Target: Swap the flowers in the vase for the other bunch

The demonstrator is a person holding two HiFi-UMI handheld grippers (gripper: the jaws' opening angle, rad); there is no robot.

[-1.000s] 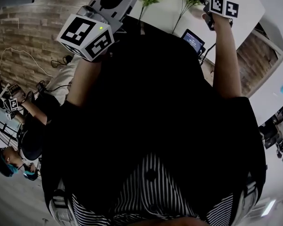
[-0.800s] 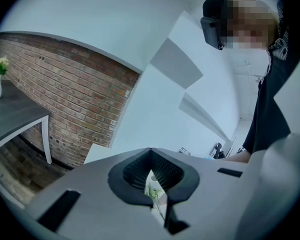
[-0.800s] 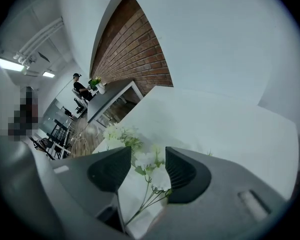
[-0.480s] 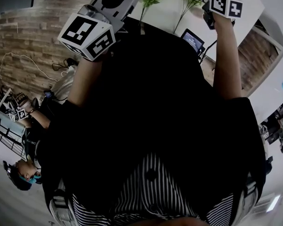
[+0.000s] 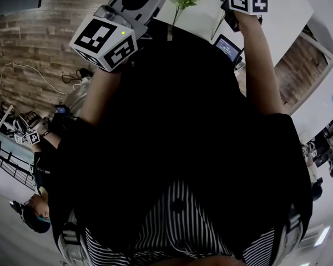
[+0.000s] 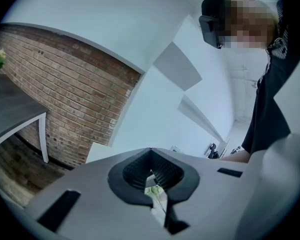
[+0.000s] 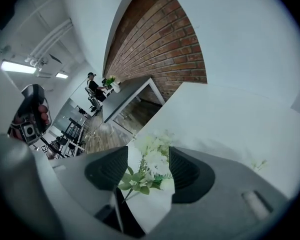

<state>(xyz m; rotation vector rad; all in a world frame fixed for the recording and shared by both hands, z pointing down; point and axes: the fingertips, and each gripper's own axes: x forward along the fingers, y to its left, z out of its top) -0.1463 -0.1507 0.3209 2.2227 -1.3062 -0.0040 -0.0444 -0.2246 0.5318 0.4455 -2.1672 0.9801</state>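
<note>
Left tool: the grey two-jaw left gripper [image 6: 151, 153] is clenched, pads meeting; a pale green sprig [image 6: 153, 190] shows through the gap behind them, and I can't tell if it is pinched.
Right tool: the right gripper [image 7: 147, 156] has just been opening its jaws; they are released, pads clear.
Flowers: the white-blossomed, green-leaved bunch [image 7: 152, 146] lies on the white table [image 7: 215, 119], between the right jaws.

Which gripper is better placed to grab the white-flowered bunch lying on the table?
Likely right: the right gripper, jaws just opening, frames the flower bunch; the left gripper is shut.
</note>
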